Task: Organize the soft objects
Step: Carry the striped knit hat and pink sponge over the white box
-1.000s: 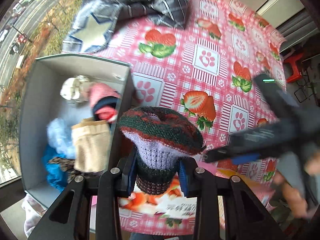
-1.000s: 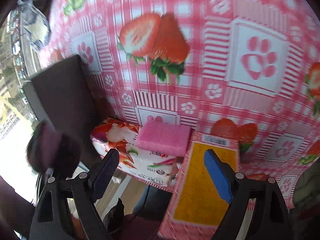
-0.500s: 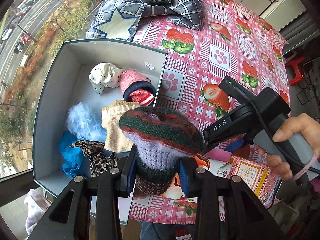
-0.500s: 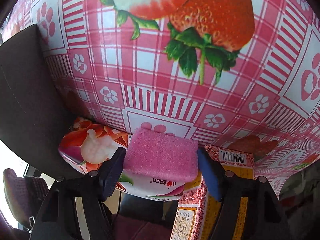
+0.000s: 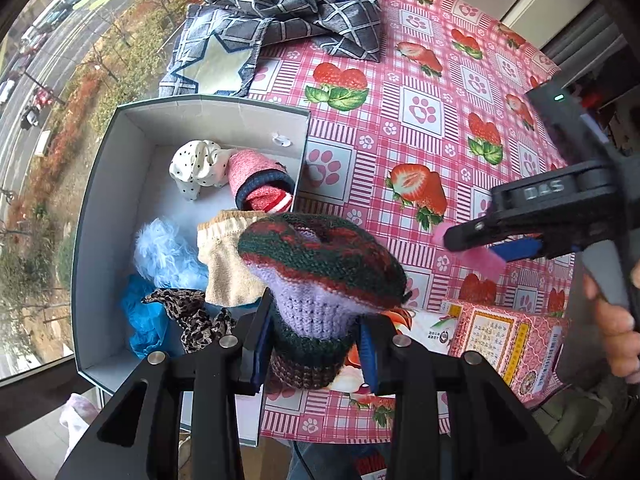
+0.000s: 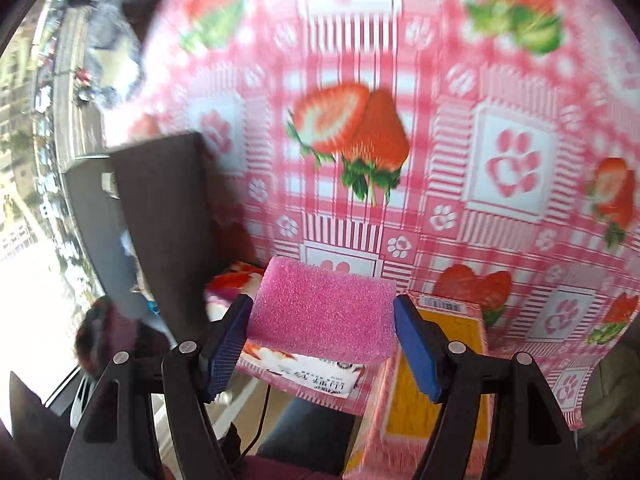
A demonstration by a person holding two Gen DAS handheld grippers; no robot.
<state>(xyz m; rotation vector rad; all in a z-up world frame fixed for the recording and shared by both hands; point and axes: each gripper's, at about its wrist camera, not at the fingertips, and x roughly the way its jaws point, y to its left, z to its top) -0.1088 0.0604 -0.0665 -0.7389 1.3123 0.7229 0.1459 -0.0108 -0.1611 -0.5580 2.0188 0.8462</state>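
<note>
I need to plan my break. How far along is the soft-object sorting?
Partway. Done: socks and scarves already lie in the grey box. In hand: left gripper grips a knitted hat; right gripper grips a pink sponge. Left: boxing both, plus the checked cloths.

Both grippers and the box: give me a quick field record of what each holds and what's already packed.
left gripper: shut on knitted hat, beside the box
right gripper: shut on pink sponge, above the tablecloth
box: open, holds polka-dot cloth, pink sock, beige sock, blue fluff, leopard scarf
unpacked: plaid cloth
</note>
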